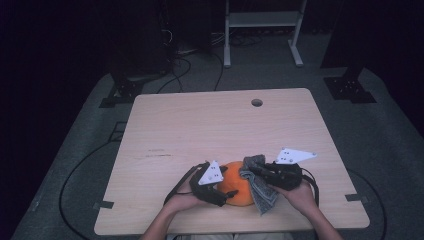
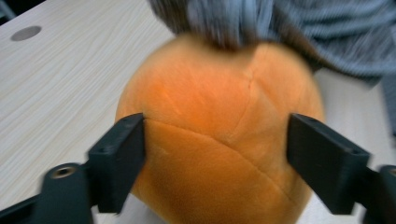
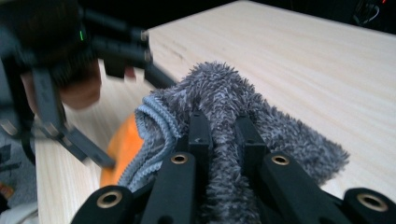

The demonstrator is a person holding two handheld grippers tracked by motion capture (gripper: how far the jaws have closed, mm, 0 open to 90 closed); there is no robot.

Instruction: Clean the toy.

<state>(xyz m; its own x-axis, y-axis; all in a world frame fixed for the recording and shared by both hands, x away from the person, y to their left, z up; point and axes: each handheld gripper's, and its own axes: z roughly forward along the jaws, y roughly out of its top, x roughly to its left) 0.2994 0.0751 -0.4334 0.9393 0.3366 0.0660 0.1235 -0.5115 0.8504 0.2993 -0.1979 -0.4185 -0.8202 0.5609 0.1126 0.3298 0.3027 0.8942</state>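
An orange plush ball [image 1: 235,189] sits near the table's front edge. My left gripper [image 1: 226,195] holds it from the left. In the left gripper view both black jaws hug the sides of the ball [image 2: 219,140], their pads pressed against it. My right gripper [image 1: 252,172] is shut on a grey fluffy cloth [image 1: 262,192] that drapes over the ball's right side and top. In the right gripper view the cloth [image 3: 280,135] is pinched between the jaws of that gripper [image 3: 223,123], and a sliver of the ball [image 3: 123,144] shows beneath it.
The wooden table [image 1: 200,125] has a round cable hole [image 1: 257,102] near its far edge. Beyond the table stand dark stands, floor cables and a white frame [image 1: 262,30]. Both forearms come in over the front edge.
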